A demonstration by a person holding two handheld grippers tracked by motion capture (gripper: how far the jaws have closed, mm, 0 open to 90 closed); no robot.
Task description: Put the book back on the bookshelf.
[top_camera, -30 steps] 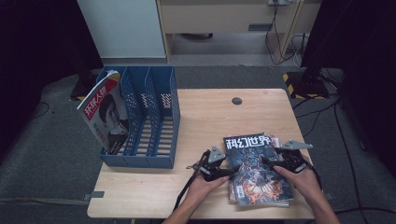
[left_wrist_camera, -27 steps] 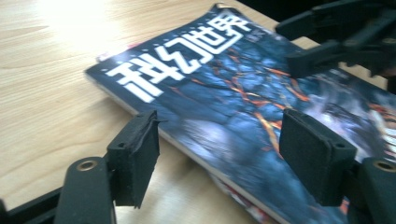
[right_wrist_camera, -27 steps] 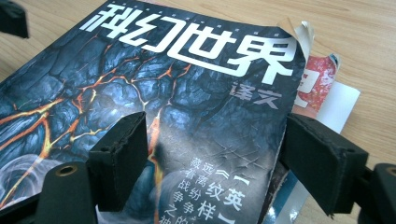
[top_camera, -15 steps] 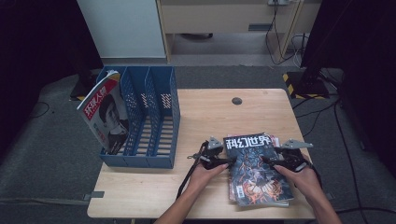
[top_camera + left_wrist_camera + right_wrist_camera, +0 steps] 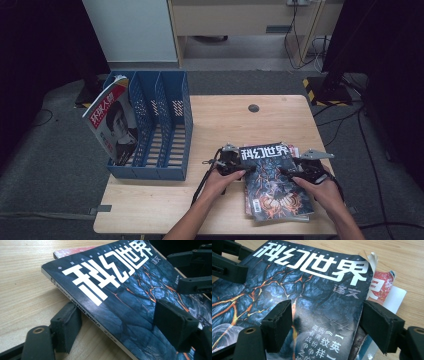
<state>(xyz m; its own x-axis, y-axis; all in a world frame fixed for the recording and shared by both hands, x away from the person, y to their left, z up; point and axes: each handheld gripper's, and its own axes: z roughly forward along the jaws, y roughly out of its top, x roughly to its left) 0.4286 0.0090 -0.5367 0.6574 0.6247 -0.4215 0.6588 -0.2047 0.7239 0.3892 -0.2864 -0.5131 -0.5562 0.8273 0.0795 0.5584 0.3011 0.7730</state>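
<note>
We have both grippers at the dark magazine (image 5: 274, 180) that tops a small stack (image 5: 387, 293) at the near right of the table (image 5: 225, 120). Since a second ago our left gripper (image 5: 239, 169) has slid in from the left to the magazine's spine edge, and its jaws have just been opening. They now stand wide, one pad on the wood beside the spine and the other over the cover, with the edge between them but not pinched. Our right gripper (image 5: 289, 173) has hardly shifted; its jaws are wide too, straddling the right edge without pressing. So nothing is held yet, and the magazine lies flat. We judge that we are set to clamp both edges and lift it, likely toward the blue file rack (image 5: 165, 125), where another magazine (image 5: 112, 120) already leans.
</note>
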